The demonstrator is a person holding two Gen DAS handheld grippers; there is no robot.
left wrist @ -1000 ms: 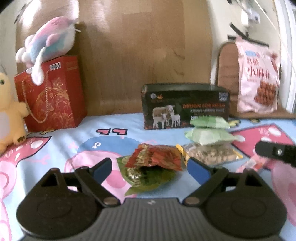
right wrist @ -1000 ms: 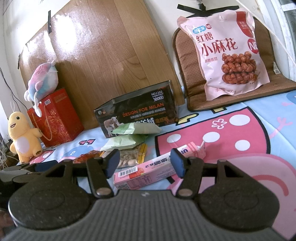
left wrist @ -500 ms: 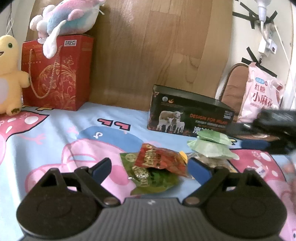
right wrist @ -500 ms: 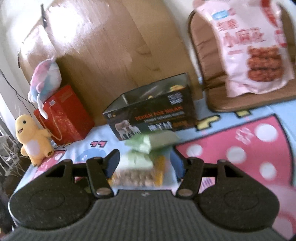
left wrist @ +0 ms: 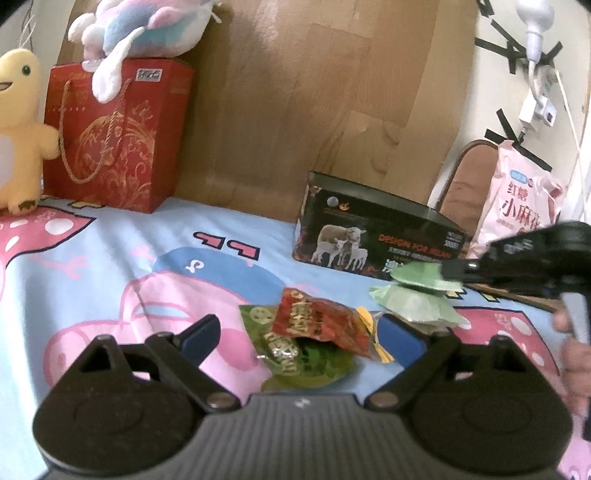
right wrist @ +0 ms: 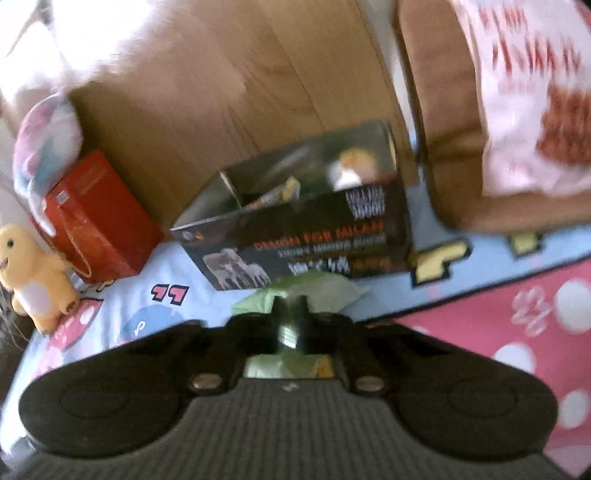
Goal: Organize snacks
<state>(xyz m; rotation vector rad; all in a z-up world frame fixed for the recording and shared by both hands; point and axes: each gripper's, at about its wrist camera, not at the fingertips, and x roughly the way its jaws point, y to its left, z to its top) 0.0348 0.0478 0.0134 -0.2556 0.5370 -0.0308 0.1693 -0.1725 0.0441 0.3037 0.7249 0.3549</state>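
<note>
Left gripper [left wrist: 300, 332]: fingers spread wide, nothing between the pads, hovering low over the cartoon-print blue and pink bedsheet [left wrist: 110, 258].

Just ahead of it, mid-sheet: red foil snack packet [left wrist: 319, 323] lying on top of a green foil snack packet [left wrist: 295, 356], touching. A yellow-edged clear packet [left wrist: 373, 332] sits just right of them, mostly hidden behind the left gripper's right finger.

Right gripper [right wrist: 291, 314]: fingers clamped together on the upper pale green snack pouch [right wrist: 314, 290]. In the left wrist view its black fingers pinch that pouch's right edge, and the pouch [left wrist: 417, 275] sits over a second pale green snack pouch [left wrist: 410, 306]. Can't tell whether the two pouches still touch; the right wrist view is motion-blurred.

Black open-top cardboard box with sheep picture and orange lettering [right wrist: 306, 236]: stands toward the far edge of the sheet, against the brown wooden board [left wrist: 314, 103], directly behind the green pouches. Some items are already inside, too blurred to identify.

Far left corner: red gift bag with gold pattern [left wrist: 110, 133], pastel plush toy [left wrist: 147, 26] on top of it, yellow plush toy [left wrist: 18, 122] beside it.

Far right: large pink snack bag [left wrist: 524, 206] leaning upright on a brown cushion [right wrist: 443, 129].
</note>
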